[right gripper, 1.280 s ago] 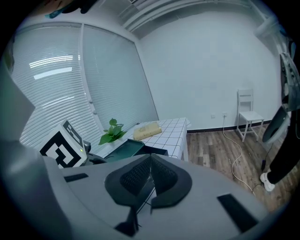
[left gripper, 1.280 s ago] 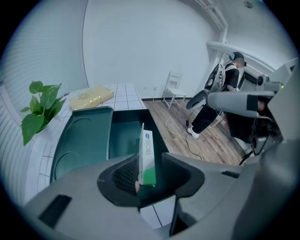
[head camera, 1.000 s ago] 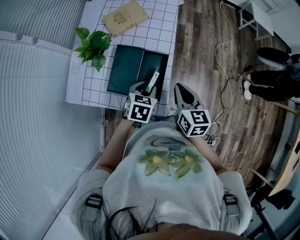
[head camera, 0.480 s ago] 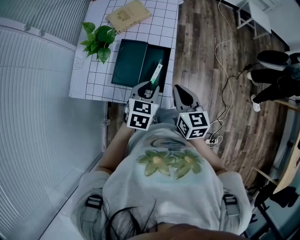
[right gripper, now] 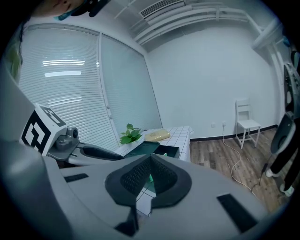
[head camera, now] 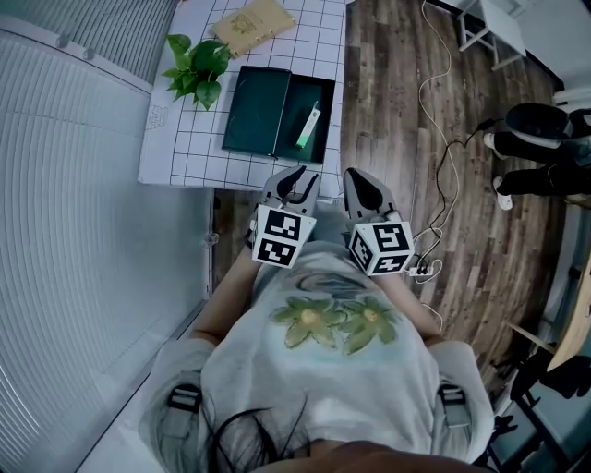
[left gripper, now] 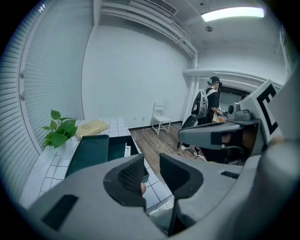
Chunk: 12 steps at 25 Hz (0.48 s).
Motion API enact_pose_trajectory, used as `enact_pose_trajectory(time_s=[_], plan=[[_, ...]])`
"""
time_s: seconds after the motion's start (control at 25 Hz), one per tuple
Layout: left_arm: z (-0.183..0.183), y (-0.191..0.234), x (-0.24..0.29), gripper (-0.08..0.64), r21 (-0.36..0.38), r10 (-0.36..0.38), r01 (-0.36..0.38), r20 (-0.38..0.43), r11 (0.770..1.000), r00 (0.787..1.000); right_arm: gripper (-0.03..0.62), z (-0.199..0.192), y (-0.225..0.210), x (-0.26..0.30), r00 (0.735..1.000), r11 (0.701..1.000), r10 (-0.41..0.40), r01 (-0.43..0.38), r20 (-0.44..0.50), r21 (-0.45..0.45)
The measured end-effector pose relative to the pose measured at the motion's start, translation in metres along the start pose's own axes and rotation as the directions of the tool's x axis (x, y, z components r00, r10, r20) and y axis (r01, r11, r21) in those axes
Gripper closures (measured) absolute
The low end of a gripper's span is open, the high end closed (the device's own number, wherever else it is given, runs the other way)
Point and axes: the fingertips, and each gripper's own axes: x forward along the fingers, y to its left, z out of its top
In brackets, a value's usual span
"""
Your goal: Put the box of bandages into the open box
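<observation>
The bandage box, a thin white and green pack, lies inside the right half of the dark green open box on the white gridded table. It also shows in the left gripper view as the bandage box inside the open box. My left gripper hovers just off the table's near edge, open, with nothing between its jaws. Beside it over the floor, my right gripper is shut and holds nothing; its pads meet in the right gripper view.
A potted plant and a yellow packet sit on the table beyond the open box. A cable runs over the wooden floor to the right. A seated person's legs are at the far right; a white chair stands by the wall.
The left gripper let go of the bandage box, which now lies in the open box. It opened and drew back from the table. The right gripper stayed shut.
</observation>
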Motion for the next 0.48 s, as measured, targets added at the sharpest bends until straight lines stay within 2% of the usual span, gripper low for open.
enact_pose_trajectory(time_s=[0.16, 0.36, 0.48], plan=[[-0.002, -0.007, -0.011, 0.451, 0.005, -0.025, 0.025, 0.009, 1.0, 1.0, 0.584, -0.003, 0.008, -0.007, 1.0, 1.0, -0.004, 0.004, 0.005, 0.002], [-0.017, -0.014, -0.011, 0.451, 0.098, -0.052, 0.054, -0.021, 0.994, 0.998, 0.584, -0.004, 0.011, -0.01, 1.0, 1.0, -0.019, 0.019, 0.01, 0.008], [-0.021, -0.014, -0.011, 0.451, 0.126, -0.05, 0.055, -0.039, 0.99, 0.998, 0.584, -0.005, 0.011, -0.01, 0.999, 0.999, -0.033, 0.033, 0.007, 0.019]])
